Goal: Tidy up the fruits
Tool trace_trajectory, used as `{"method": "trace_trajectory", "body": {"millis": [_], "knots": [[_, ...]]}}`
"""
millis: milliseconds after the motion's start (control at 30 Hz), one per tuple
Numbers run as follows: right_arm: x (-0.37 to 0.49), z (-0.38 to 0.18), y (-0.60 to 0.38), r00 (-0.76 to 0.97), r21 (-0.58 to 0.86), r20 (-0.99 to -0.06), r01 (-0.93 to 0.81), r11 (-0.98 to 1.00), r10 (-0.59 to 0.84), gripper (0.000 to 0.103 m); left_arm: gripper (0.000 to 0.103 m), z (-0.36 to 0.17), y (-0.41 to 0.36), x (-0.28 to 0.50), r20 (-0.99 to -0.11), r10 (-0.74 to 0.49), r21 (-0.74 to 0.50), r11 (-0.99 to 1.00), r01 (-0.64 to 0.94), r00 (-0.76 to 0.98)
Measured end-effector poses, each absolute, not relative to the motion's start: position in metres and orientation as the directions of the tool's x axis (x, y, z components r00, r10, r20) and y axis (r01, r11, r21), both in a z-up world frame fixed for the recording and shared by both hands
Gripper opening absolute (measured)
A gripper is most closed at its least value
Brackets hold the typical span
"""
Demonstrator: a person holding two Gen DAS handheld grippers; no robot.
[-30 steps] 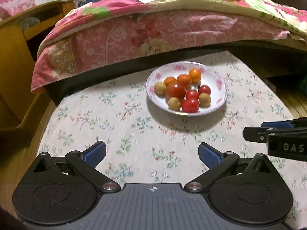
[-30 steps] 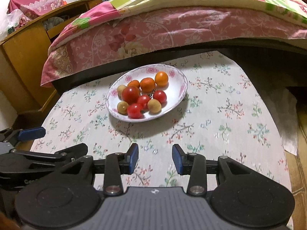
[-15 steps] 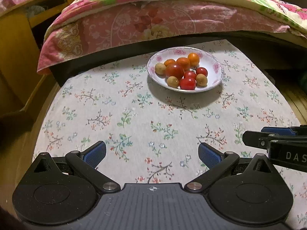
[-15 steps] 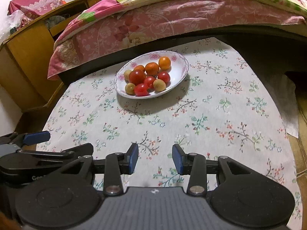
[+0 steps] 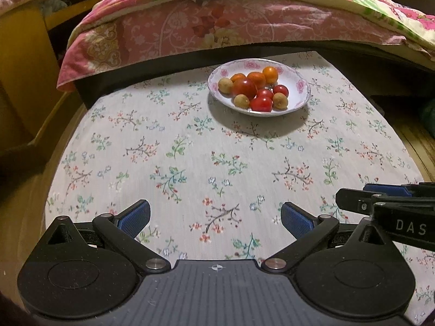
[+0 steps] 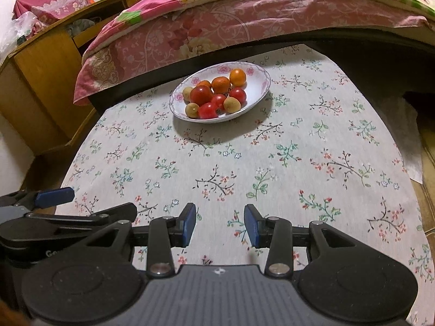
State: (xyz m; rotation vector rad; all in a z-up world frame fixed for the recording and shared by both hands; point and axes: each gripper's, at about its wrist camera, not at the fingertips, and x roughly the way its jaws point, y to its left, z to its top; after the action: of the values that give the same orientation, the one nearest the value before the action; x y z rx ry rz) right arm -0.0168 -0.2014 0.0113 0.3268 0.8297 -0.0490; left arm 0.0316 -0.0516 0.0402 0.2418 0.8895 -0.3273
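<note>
Red, orange and tan fruits (image 5: 254, 89) heaped in a floral-rimmed plate (image 5: 300, 84).

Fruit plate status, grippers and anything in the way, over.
Left gripper open wide, empty. Right gripper open narrower, empty. Fruits all piled in the plate at the far edge. Floral cloth between, nothing on it.

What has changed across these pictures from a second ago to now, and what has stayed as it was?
Both grippers have drawn back from the white floral-rimmed bowl of fruit, which now sits farther off, with more of the flowered tablecloth in view. Nothing was gripped or released. Unchanged: the left gripper is wide open, the right gripper narrowly open, both empty; the fruits lie as before.
</note>
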Motion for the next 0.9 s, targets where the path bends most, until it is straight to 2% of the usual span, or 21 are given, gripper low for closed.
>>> {"method": "trace_trajectory", "body": {"millis": [200,400,633,900], "knots": [[-0.024,0.007,-0.194,0.664,0.265,-0.742,0.174,0.948,0.086,0.038,0.103,0.038,-0.051,0.024,-0.793,-0.137,0.111,0.926,0.362,0.593],[-0.031,0.004,-0.191,0.660,0.275,-0.745,0.176,0.945,0.094,0.038,0.103,0.035,-0.045,0.024,-0.802,-0.146,0.075,0.937,0.340,0.579],[-0.032,-0.003,-0.182,0.636,0.259,-0.765,0.170,0.951,0.095,0.038,0.103,0.032,-0.052,0.018,-0.789,-0.076,0.168,0.928,0.334,0.610],[-0.033,-0.004,-0.182,0.638,0.266,-0.764,0.176,0.948,0.096,0.038,0.103,0.031,-0.050,0.019,-0.795,-0.082,0.153,0.932,0.329,0.601]]}}
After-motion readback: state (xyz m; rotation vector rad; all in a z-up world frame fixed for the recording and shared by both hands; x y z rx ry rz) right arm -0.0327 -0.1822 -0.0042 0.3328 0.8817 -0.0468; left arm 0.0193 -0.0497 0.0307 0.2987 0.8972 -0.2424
